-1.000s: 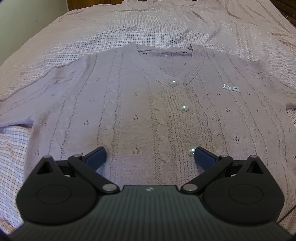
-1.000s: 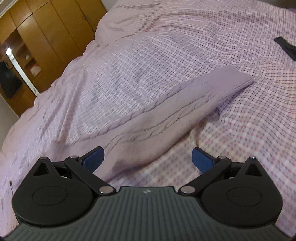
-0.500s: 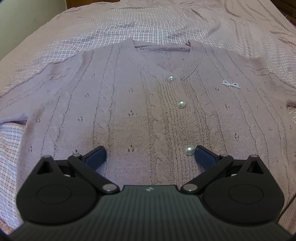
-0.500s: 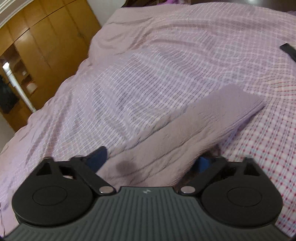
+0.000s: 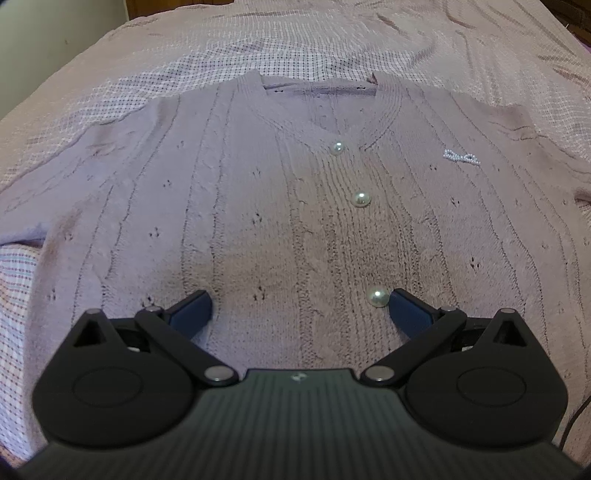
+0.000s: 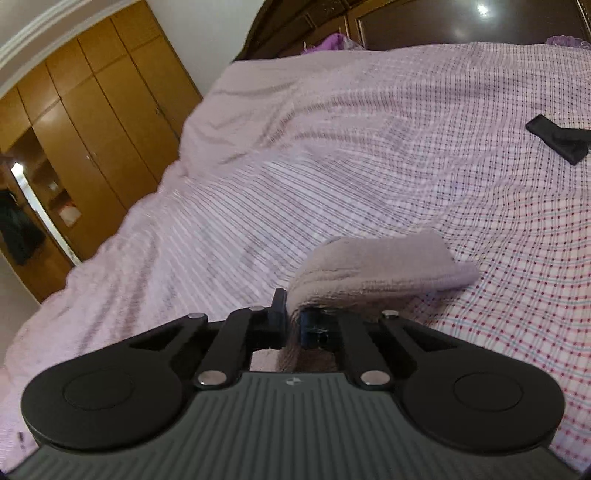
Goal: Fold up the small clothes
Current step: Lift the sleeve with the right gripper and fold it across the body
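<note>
A mauve knitted cardigan (image 5: 295, 206) with pearl buttons (image 5: 361, 199) lies flat, front up, on the checked bedspread (image 5: 295, 44). My left gripper (image 5: 299, 306) is open and empty, just above the cardigan's lower front, its right finger beside the lowest visible button (image 5: 377, 297). In the right wrist view my right gripper (image 6: 291, 317) is shut on the cardigan's sleeve (image 6: 373, 269) and holds it lifted, the cuff end drooping onto the bedspread (image 6: 369, 147).
A small black object (image 6: 559, 138) lies on the bed at the far right. Wooden wardrobes (image 6: 92, 122) stand beyond the bed's left side, a dark headboard (image 6: 424, 22) at the far end.
My right gripper has closed on the sleeve and raised it off the bed. My left gripper has crept slightly forward over the cardigan, still open.
</note>
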The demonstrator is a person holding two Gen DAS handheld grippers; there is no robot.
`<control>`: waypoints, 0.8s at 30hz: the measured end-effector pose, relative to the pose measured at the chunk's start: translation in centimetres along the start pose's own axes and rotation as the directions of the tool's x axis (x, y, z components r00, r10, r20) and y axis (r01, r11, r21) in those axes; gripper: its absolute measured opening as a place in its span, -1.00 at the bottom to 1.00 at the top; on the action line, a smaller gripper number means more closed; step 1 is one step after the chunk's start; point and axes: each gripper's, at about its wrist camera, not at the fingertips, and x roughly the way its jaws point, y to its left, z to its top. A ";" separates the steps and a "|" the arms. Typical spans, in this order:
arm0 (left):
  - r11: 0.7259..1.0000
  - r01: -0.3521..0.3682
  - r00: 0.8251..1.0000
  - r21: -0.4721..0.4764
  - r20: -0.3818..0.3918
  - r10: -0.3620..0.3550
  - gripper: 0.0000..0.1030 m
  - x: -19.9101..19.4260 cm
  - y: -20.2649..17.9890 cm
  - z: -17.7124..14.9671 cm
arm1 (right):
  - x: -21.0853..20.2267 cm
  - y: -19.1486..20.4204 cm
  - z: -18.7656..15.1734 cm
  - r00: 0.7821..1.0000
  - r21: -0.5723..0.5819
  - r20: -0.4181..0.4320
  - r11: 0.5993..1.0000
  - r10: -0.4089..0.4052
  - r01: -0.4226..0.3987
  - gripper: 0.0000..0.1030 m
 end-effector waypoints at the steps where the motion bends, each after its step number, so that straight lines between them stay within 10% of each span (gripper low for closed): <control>1: 1.000 -0.001 1.000 0.001 0.002 0.001 1.00 0.0 0.0 0.0 | -0.6 0.3 0.1 1.000 0.000 0.001 1.000 0.017 -0.017 -0.89; 24: 1.000 0.024 1.000 0.010 0.018 -0.024 1.00 -2.5 1.6 1.7 | -12.1 15.3 -1.4 0.952 -0.210 0.012 0.931 0.306 -0.297 -0.89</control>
